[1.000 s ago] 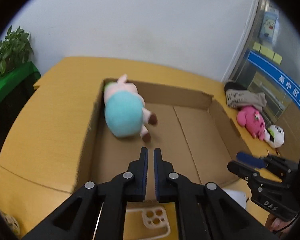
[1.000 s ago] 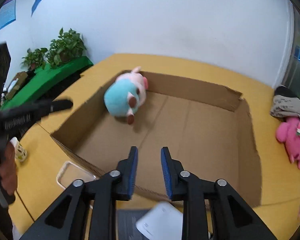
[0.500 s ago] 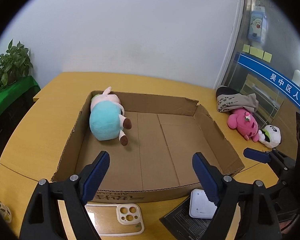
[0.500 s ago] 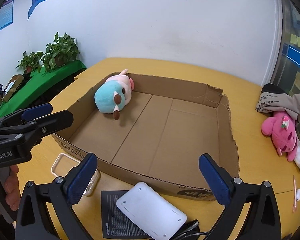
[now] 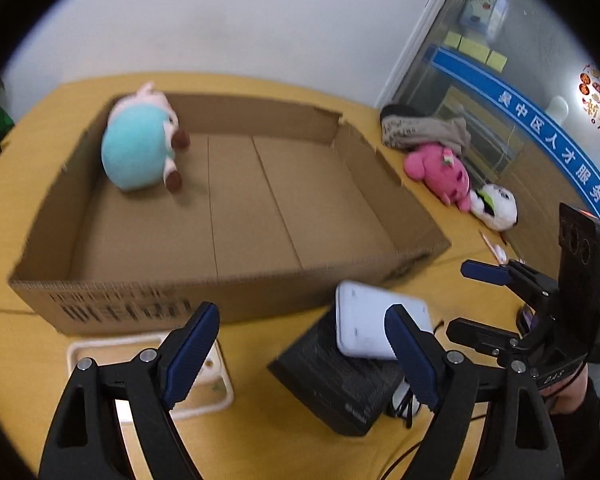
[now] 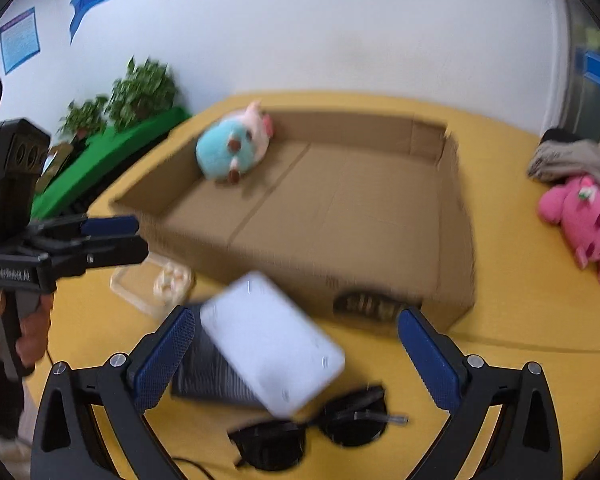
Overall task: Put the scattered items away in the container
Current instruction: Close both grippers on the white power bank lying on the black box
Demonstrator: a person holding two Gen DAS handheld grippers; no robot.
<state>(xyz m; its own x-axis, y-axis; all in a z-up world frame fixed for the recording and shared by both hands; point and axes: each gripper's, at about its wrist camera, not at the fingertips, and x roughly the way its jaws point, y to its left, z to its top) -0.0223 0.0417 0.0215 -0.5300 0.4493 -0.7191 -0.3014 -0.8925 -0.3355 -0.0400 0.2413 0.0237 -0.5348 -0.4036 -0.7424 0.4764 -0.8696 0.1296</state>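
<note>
**A:** Where does the right gripper (image 6: 292, 356) stand, and what lies in front of it?

**B:** Its two blue-padded jaws stand spread wide with nothing pressed between them. In the right wrist view, a flat white box (image 6: 272, 344) lies on the yellow table (image 6: 520, 320) in the gap between the pads, nearer the left pad. Its long axis runs from about ten o'clock to four o'clock — slanted across the jaw line, not square to it. It rests partly on a black ribbed block (image 6: 204, 372). Dark sunglasses (image 6: 312, 432) lie just beside it at six o'clock.

**A:** And the left gripper (image 5: 304, 356)?

**B:** Also spread apart and empty. In the left wrist view, the white box sits at about one o'clock, just behind the right pad. A pale phone case (image 5: 204, 368) lies under the left pad at nine o'clock.

**A:** Which hand is nearer the white box?

**B:** I judge the right — the box already sits between its pads. Closing squarely would likely call for a small turn of the wrist first.

**A:** Where is the container?

**B:** The open cardboard box (image 6: 456, 240) lies at twelve o'clock, just beyond the white box. A turquoise plush toy (image 6: 228, 148) rests in its far left corner. A pink plush (image 6: 580, 216) lies outside, well apart at two o'clock.
</note>
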